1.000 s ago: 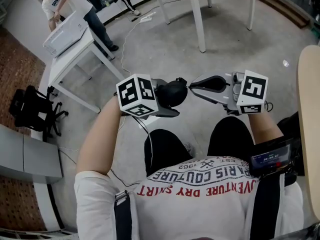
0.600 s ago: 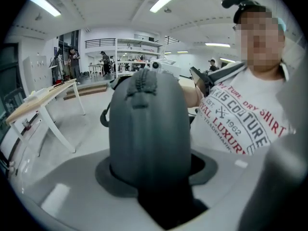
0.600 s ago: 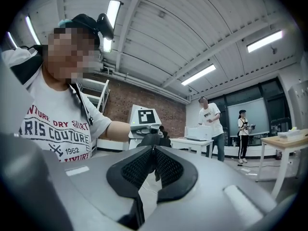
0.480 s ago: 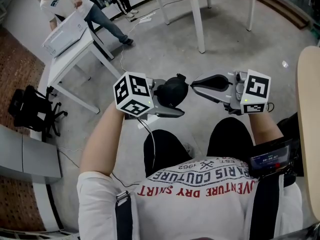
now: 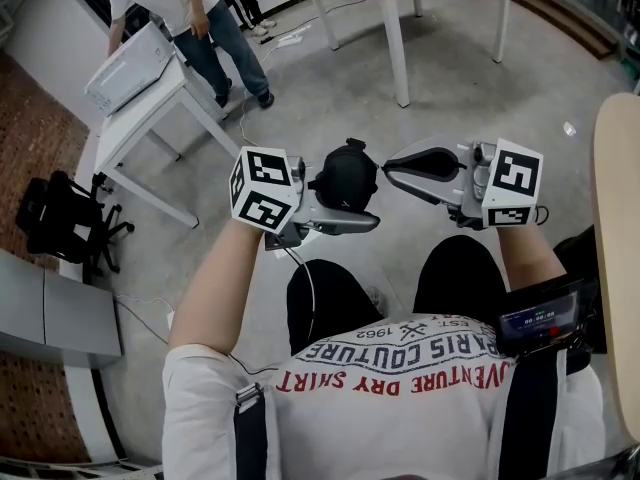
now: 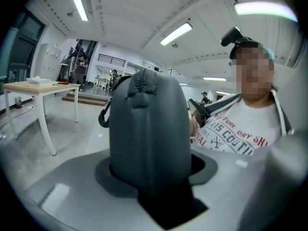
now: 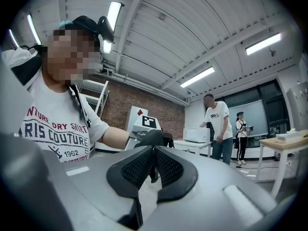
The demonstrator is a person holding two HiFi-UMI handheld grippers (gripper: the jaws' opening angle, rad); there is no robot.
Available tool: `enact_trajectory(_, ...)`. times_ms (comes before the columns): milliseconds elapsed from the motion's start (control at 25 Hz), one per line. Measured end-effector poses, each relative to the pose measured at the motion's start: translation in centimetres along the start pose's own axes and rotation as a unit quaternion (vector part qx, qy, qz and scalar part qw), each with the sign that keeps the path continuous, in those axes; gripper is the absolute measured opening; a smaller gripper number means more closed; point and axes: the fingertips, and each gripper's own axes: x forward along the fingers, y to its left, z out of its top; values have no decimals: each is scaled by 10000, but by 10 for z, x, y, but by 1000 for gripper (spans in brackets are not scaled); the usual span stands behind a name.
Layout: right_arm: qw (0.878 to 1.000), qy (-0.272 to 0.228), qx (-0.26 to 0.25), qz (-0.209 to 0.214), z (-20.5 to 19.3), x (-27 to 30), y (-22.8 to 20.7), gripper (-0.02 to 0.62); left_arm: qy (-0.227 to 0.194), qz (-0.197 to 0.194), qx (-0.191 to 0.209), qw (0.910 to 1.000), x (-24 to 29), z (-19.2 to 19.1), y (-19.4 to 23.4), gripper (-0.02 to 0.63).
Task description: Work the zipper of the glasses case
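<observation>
The black glasses case (image 5: 345, 173) is held in the air over the person's lap, with my left gripper (image 5: 345, 203) shut on it. In the left gripper view the case (image 6: 149, 129) stands upright between the jaws. Its zipper seam runs up the near face to a pull (image 6: 139, 96) close to the top, and a loop (image 6: 103, 118) hangs at its left. My right gripper (image 5: 388, 173) points level at the case's right side, just short of it. Its ribbed pads (image 7: 168, 170) meet at the tips (image 7: 154, 150), and I see nothing gripped between them.
A white table (image 5: 150, 108) carries a white box (image 5: 128, 66), and a person (image 5: 195, 8) stands beside it. A wooden table (image 5: 400, 28) stands at the back, a black chair (image 5: 65, 218) at the left, and a light tabletop edge (image 5: 615, 268) at the right.
My left gripper has risen a little and turned, tipping the case more upright and nearer the right gripper's tips. The right gripper has stayed put. The person in the background has stepped right.
</observation>
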Motion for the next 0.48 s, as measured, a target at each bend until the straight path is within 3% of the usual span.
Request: enact_trajectory(480, 10000, 34, -26, -27, -3, -2, -2, 20, -1009, -160, -454, 9937, -1, 22, 3, 247)
